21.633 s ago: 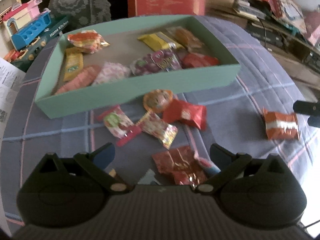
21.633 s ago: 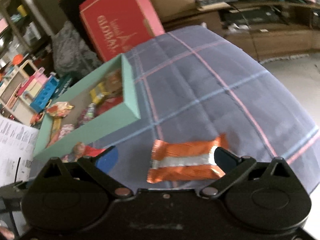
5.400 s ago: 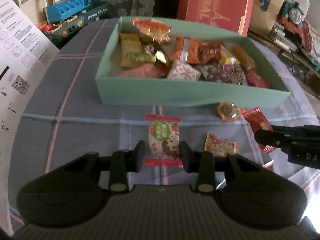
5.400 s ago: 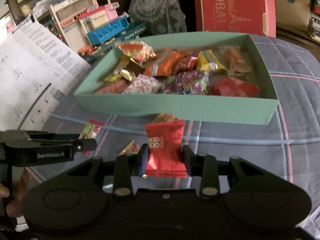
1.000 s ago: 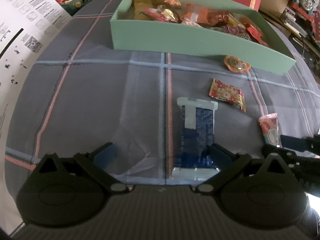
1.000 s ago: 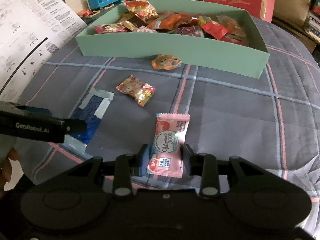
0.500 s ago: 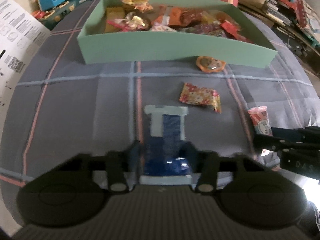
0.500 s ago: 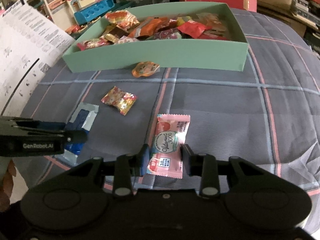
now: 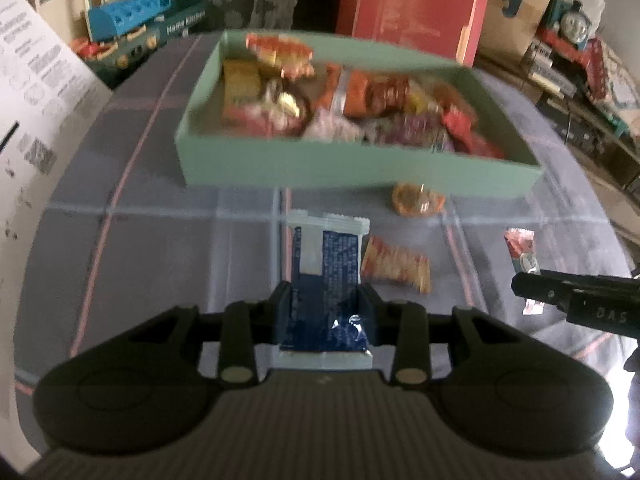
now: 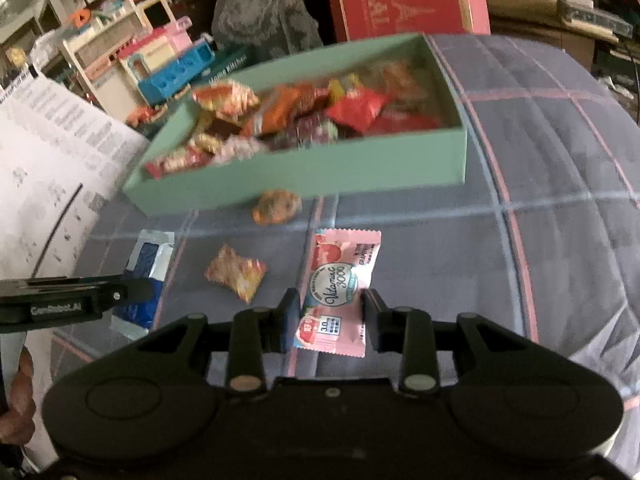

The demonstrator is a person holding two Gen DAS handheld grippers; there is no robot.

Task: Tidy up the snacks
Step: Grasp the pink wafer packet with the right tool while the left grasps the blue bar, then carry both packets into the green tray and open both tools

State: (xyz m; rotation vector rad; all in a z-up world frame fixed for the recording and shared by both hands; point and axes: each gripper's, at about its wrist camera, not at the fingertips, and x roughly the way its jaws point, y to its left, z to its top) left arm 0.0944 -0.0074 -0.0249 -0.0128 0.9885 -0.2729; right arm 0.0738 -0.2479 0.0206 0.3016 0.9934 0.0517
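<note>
A blue packet with pale ends [image 9: 328, 256] sits between the pads of my left gripper [image 9: 325, 296], whose jaws are closing and press on it, a little above the checked cloth. My right gripper [image 10: 330, 308] is shut on a pink vitamin packet [image 10: 340, 276]. Ahead of both stands the green box [image 9: 360, 168], holding several snacks. On the cloth before it lie an orange round candy [image 9: 418, 200] and a red-and-yellow packet [image 9: 396, 266]. In the right wrist view the left gripper [image 10: 140, 290] comes in from the left with the blue packet [image 10: 148, 260].
A white printed sheet [image 9: 36, 100] hangs over the left side of the table. Behind the box are toy sets [image 10: 160, 52] and a red carton [image 9: 412, 12]. A hand [image 10: 16, 400] shows at the lower left of the right wrist view.
My left gripper went from wide open to closed on the blue packet and rose with it. My right gripper, still holding the pink packet, lifted and rolled a little; the box looks nearer.
</note>
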